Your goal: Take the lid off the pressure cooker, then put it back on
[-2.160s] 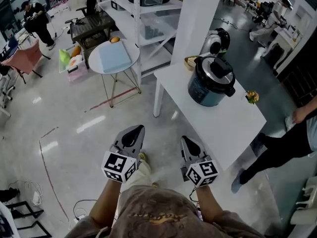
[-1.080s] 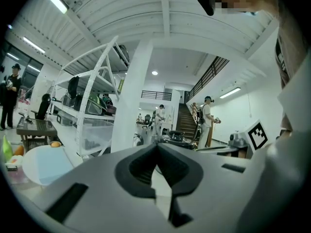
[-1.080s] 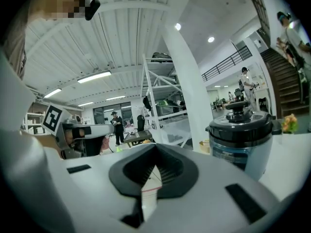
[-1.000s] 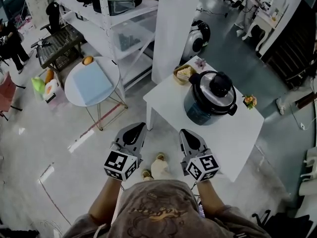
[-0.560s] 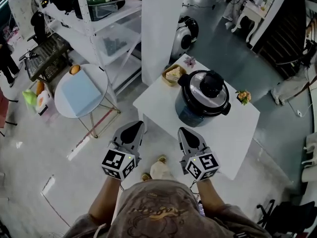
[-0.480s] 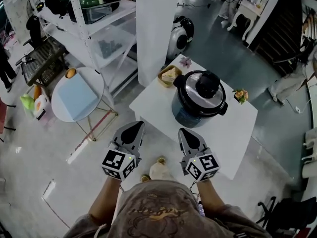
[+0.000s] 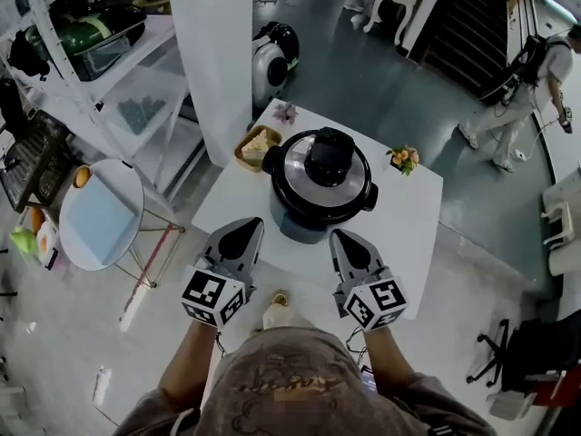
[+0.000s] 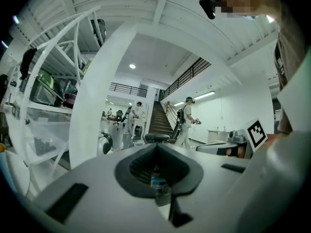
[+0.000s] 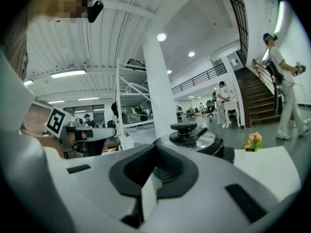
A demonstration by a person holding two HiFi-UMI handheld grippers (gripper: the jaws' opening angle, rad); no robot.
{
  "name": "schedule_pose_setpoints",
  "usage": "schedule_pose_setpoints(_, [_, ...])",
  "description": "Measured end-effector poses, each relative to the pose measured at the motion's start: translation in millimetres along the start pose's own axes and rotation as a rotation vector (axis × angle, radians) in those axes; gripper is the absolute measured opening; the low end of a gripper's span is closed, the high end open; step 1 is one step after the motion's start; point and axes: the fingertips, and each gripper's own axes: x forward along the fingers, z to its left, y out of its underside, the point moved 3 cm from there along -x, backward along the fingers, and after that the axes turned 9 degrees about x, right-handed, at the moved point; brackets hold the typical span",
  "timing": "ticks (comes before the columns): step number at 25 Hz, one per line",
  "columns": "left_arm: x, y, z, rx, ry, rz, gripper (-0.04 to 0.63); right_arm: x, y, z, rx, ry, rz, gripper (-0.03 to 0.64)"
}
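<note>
The pressure cooker (image 7: pixel 313 193) stands on a white table (image 7: pixel 408 234), its steel lid (image 7: pixel 304 178) on and topped by a black knob (image 7: pixel 329 155). In the head view my left gripper (image 7: pixel 244 232) and right gripper (image 7: pixel 346 241) are held level over the table's near edge, just short of the cooker, one on each side. Both are shut with nothing between the jaws. The right gripper view shows the lid and knob (image 9: pixel 187 129) close ahead over the shut right gripper (image 9: pixel 156 148). Beyond the shut left gripper (image 8: pixel 156 146) only the knob's top (image 8: pixel 156 138) peeks out.
On the table behind the cooker lie a basket of food (image 7: pixel 255 145), a pink flower (image 7: pixel 286 112) and a small flower pot (image 7: pixel 404 157). A white pillar (image 7: pixel 218 62) rises behind the table, with shelving (image 7: pixel 91 53) and a round side table (image 7: pixel 95 216) to the left. A person (image 7: pixel 526 80) walks far right.
The table and cooker have come from ahead and to the right to directly in front of both grippers. Both grippers stay shut and side by side.
</note>
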Motion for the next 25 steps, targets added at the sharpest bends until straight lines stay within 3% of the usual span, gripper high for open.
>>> schedule_pose_setpoints(11, [84.9, -18.0, 7.5, 0.037, 0.098, -0.005, 0.003, 16.5, -34.4, -59.6, 0.015, 0.073, -0.058, -0.004])
schedule_pose_setpoints(19, [120.2, -30.3, 19.1, 0.047, 0.175, -0.016, 0.003, 34.1, -54.1, -72.0, 0.02, 0.084, -0.097, -0.005])
schedule_pose_setpoints(25, [142.2, -41.5, 29.8, 0.055, 0.285, -0.037, 0.003, 52.0, -64.1, -73.0, 0.008, 0.13, -0.118, -0.005])
